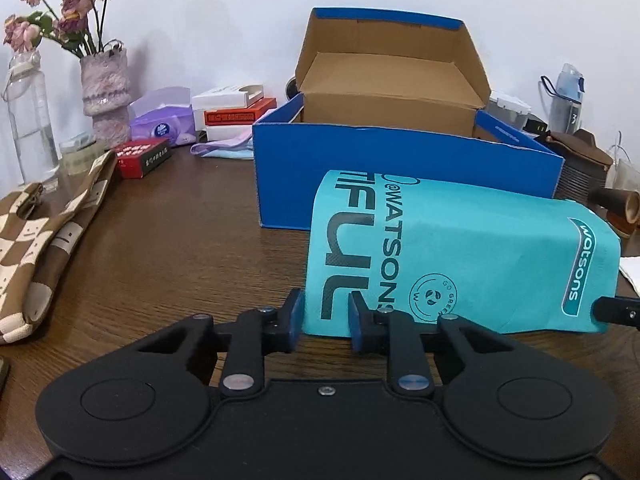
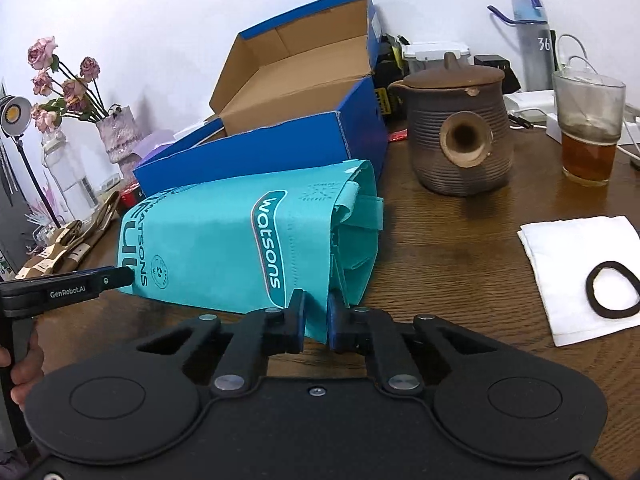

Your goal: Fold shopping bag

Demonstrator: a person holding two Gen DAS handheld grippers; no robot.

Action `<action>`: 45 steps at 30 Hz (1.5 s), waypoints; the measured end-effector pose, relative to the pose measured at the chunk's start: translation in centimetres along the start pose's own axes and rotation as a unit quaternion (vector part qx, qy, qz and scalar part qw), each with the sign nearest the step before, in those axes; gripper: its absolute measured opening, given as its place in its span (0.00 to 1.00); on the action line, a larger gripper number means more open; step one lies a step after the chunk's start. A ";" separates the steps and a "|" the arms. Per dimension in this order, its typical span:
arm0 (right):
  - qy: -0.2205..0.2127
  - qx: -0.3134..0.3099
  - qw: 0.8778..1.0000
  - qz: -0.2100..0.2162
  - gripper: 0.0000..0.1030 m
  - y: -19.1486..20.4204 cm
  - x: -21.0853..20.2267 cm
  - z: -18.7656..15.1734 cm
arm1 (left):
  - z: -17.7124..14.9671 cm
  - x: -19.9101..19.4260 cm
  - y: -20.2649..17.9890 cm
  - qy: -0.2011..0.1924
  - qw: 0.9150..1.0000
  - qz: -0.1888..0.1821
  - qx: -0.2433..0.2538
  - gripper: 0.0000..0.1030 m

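Shopping bag [image 1: 460, 256], teal with dark lettering, lies on its side on the brown wooden table [image 1: 180, 240], far edge leaning against the front wall of the open blue shoebox [image 1: 400, 164]. Left gripper [image 1: 322, 320] is clenched on the bag's near edge at its left end, the fabric pinched between the blue pads under the big letters. Right gripper [image 2: 316, 322] is clenched on the near edge at the right end, just right of the logo strip, beside the bag's open mouth and loose handles. Both claws sit at the near side of the bag, well apart along that edge; each shows at the side of the other's view. Brown ribbed teapot [image 2: 460, 136] stands right of the shoebox, white napkin [image 2: 580, 272] with a black hair tie [image 2: 612, 290] further right and nearer.
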State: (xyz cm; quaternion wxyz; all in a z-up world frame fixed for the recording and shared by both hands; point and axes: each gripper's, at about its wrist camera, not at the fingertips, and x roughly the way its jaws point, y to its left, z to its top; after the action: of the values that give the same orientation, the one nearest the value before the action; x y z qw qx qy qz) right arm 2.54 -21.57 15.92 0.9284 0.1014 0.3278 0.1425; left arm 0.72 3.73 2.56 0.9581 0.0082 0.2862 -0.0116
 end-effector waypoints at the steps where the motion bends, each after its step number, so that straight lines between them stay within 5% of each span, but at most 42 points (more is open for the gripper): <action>1: 0.000 -0.002 1.000 0.001 0.10 0.0 -0.2 -0.1 | -0.2 -0.4 -0.1 0.000 1.000 -0.002 0.001 0.23; 24: 0.045 -0.123 0.991 0.030 0.11 1.4 -15.6 -7.3 | -10.1 -15.2 -1.5 0.009 0.998 -0.050 0.047 0.23; 35: 0.062 -0.095 0.990 0.083 0.12 1.2 -19.9 -11.8 | -13.4 -18.9 -3.4 0.010 0.989 -0.107 0.102 0.28; 37: 0.046 -0.098 0.991 0.079 0.15 1.3 -20.5 -12.0 | -13.3 -19.7 -4.0 -0.004 0.986 -0.118 0.120 0.40; 39: 0.032 -0.100 0.992 0.075 0.18 1.2 -21.0 -12.0 | -13.2 -20.9 -4.9 -0.045 0.980 -0.130 0.147 0.95; 41: 0.026 -0.104 0.991 0.076 0.41 1.1 -21.0 -12.0 | -13.6 -21.9 -5.8 -0.090 0.970 -0.135 0.180 1.00; 45: 0.040 -0.069 0.991 0.103 0.34 0.4 -19.6 -12.4 | -14.5 -22.0 -8.6 -0.121 0.940 -0.157 0.278 1.00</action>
State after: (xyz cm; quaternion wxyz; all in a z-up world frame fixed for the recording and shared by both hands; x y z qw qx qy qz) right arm -20.03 -26.56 17.94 0.8998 0.0642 0.3413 0.2640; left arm -25.85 -4.15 2.48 0.9311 0.2272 0.1509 -0.2420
